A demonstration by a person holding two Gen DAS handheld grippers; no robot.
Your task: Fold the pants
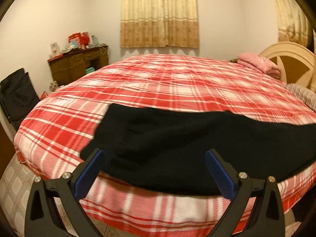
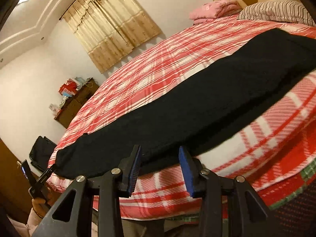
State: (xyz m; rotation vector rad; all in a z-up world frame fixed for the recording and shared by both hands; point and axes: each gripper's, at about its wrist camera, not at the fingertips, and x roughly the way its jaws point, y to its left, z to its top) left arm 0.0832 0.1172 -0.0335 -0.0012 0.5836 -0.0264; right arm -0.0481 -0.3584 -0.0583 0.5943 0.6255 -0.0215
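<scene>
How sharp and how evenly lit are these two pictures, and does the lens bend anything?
Left wrist view: warm yellowish light, the plaid bedspread smeared by motion blur, the black pants too dark for detail, and the bed bulging from fisheye. Right wrist view: the scene is tilted, the near bed edge blurred, a bright ceiling patch glaring top left, dark corners.

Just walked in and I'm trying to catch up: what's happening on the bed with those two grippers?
A person is working with a handheld gripper in each hand to fold a pair of black pants laid along the near edge of a bed with a red plaid blanket. The left gripper and the right gripper both sit at the pants' near edge with jaws open, the fabric's edge between them, nothing clamped yet. The pants lie flat in a long strip.
</scene>
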